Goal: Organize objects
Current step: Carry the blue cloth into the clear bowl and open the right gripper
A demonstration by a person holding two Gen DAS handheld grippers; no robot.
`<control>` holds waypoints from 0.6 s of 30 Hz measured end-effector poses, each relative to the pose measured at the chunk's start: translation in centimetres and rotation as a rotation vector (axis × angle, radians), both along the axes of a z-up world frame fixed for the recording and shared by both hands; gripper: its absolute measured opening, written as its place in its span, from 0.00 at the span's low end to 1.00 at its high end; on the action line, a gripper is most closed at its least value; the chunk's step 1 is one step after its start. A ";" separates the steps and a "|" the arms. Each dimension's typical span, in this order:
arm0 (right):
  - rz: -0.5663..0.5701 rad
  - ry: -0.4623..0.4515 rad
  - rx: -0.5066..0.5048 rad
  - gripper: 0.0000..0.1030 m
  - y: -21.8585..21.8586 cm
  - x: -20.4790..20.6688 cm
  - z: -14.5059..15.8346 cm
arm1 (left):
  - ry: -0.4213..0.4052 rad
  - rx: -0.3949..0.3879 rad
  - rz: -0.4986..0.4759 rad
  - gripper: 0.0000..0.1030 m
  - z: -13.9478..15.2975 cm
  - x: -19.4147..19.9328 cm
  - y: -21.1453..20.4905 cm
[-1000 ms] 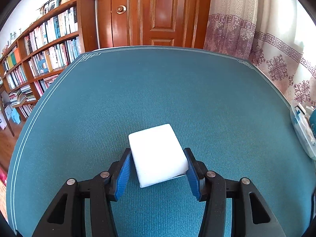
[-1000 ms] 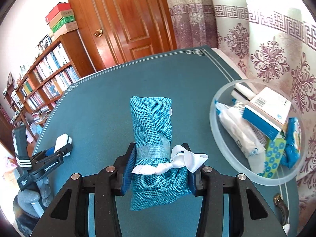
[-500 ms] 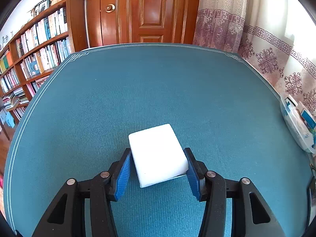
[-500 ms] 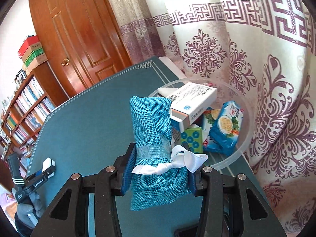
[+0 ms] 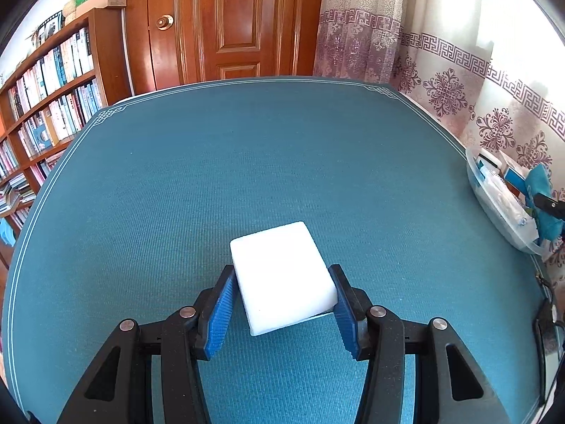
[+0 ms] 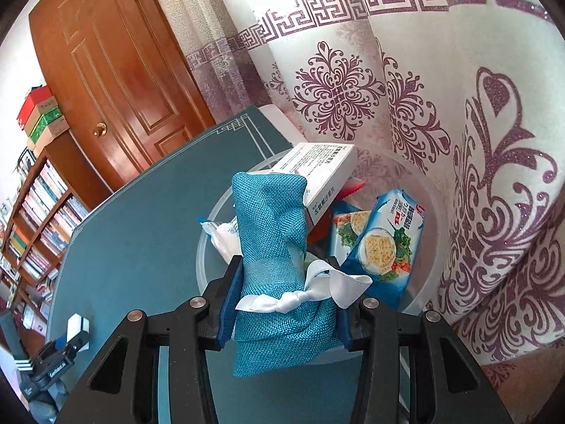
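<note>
My left gripper (image 5: pixel 282 304) is shut on a white foam block (image 5: pixel 280 275) held just above the teal table (image 5: pixel 247 162). My right gripper (image 6: pixel 282 304) is shut on a teal woven pouch (image 6: pixel 272 243) tied with a white ribbon (image 6: pixel 317 288), held over the clear round bin (image 6: pixel 429 212). The bin holds a white medicine box (image 6: pixel 317 169), blue cracker packs (image 6: pixel 381 243) and a white wrapped pack (image 6: pixel 222 235). The bin (image 5: pixel 494 208) and pouch (image 5: pixel 540 190) also show at the right edge of the left wrist view.
Patterned curtains (image 6: pixel 459 141) hang right behind the bin. A wooden door (image 5: pixel 229 24) and bookshelves (image 5: pixel 46 99) stand beyond the table's far and left edges. The left gripper with its white block (image 6: pixel 76 328) shows at lower left of the right wrist view.
My right gripper carried the pouch to the right, from over the table to above the bin. My left gripper, still holding the block, turned right, bringing the bin further into view.
</note>
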State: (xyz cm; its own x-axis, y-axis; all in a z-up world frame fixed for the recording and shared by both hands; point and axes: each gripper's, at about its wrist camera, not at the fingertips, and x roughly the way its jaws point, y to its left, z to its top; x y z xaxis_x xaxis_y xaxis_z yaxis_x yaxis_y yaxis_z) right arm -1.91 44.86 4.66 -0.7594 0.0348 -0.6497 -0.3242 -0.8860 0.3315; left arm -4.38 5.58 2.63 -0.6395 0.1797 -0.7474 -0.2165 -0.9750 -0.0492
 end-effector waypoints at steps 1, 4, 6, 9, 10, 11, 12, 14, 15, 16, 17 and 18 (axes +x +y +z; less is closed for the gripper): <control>-0.001 0.003 -0.002 0.45 0.2 -0.2 0.0 | 0.001 -0.002 -0.004 0.53 0.0 0.0 0.3; -0.006 0.016 0.002 0.45 0.5 -0.2 0.3 | 0.007 -0.006 -0.019 0.53 0.3 0.1 1.0; -0.019 0.027 0.011 0.45 0.7 0.2 0.7 | 0.011 -0.004 -0.029 0.53 0.5 0.2 1.5; -0.056 0.044 0.018 0.45 1.2 1.0 1.1 | 0.018 -0.002 -0.050 0.53 0.8 0.4 2.4; -0.073 0.047 0.016 0.45 1.5 1.2 1.2 | 0.020 -0.002 -0.057 0.53 0.9 0.4 2.6; -0.094 0.047 0.013 0.45 1.9 1.3 1.2 | 0.021 -0.002 -0.063 0.53 1.0 0.5 2.9; -0.115 0.042 0.008 0.45 2.2 1.2 1.1 | 0.023 -0.001 -0.070 0.53 1.1 0.6 3.1; -0.149 0.035 -0.009 0.45 2.8 1.0 0.9 | 0.027 -0.003 -0.081 0.53 1.2 0.8 3.5; -0.159 0.031 -0.024 0.46 3.1 0.8 0.7 | 0.028 -0.003 -0.085 0.53 1.3 1.0 3.6; -0.167 0.027 -0.040 0.47 3.3 0.6 0.6 | 0.030 -0.004 -0.089 0.53 1.3 1.1 3.7; -0.179 0.020 -0.052 0.47 3.5 0.3 0.5 | 0.030 -0.005 -0.091 0.53 1.3 1.2 3.8; -0.198 0.011 -0.058 0.47 3.7 0.1 0.3 | 0.031 -0.005 -0.093 0.53 1.4 1.2 3.9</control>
